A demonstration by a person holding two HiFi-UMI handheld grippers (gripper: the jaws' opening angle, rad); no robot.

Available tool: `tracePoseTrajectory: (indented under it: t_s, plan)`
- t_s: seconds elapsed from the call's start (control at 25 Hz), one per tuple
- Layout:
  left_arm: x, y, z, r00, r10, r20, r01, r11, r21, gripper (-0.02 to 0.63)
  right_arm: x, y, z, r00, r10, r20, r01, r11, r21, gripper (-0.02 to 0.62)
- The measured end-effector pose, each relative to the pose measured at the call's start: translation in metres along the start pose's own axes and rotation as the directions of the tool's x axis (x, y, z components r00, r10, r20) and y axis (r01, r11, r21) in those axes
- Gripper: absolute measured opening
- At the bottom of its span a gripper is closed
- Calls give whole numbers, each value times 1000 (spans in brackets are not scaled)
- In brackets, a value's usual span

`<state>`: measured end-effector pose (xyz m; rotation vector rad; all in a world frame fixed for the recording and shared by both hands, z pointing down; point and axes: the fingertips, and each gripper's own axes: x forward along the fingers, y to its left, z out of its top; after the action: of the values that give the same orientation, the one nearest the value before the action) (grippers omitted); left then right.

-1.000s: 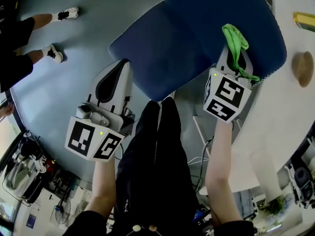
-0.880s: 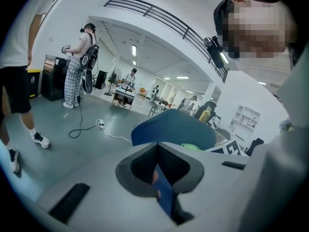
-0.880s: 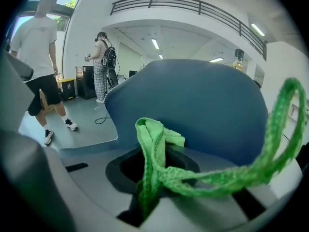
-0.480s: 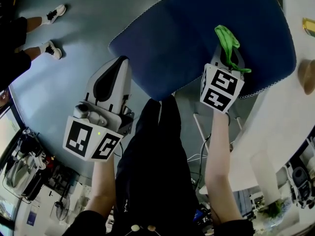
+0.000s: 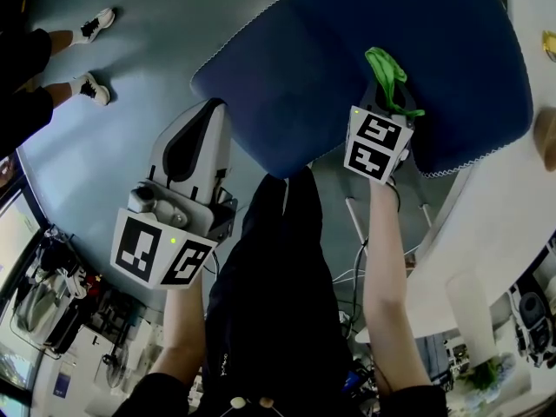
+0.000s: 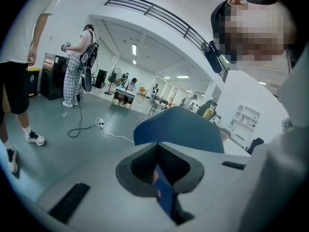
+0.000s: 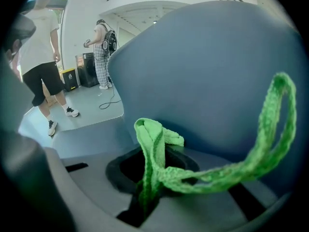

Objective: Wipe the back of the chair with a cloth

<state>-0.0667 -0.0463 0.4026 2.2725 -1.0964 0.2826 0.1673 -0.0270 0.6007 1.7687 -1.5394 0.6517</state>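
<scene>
The blue chair back (image 5: 365, 24) fills the top of the head view. My right gripper (image 5: 391, 94) is shut on a green cloth (image 5: 387, 72) and presses it against the chair's padded surface near its lower edge. In the right gripper view the cloth (image 7: 154, 144) bunches out of the shut jaws, a long loop trailing right, with the chair back (image 7: 207, 71) close behind. My left gripper (image 5: 211, 109) hangs lower left, apart from the chair, shut with nothing held. The left gripper view shows its jaws closed and the chair (image 6: 183, 127) beyond.
A white table (image 5: 486, 233) runs along the right edge, close to the chair. A person's legs in white sneakers (image 5: 91, 24) stand on the grey floor at top left. Other people (image 6: 79, 57) and a floor cable (image 6: 87, 127) lie further off.
My right gripper has slid the green cloth leftward and up along the chair back. My left gripper has barely moved.
</scene>
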Motion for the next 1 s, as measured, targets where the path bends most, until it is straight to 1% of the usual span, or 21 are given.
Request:
tracePoseTrajectory:
  t_s: [0.2,0.4,1.0]
  plan:
    - [0,-6,0,1000,-8,1,8,1000,4,2,10,1,-17,999,17,-35,-16,1000,18,44]
    - [-1,-3,-3,1000,-1,-6,1,1000,7,2,19,6,-24,998,27,-52,-25,999,40,44]
    - [-7,2,-10,1000,6,-2,-6,1000,0,2,42,19,-55,992,53,-112,-50,998,29,44]
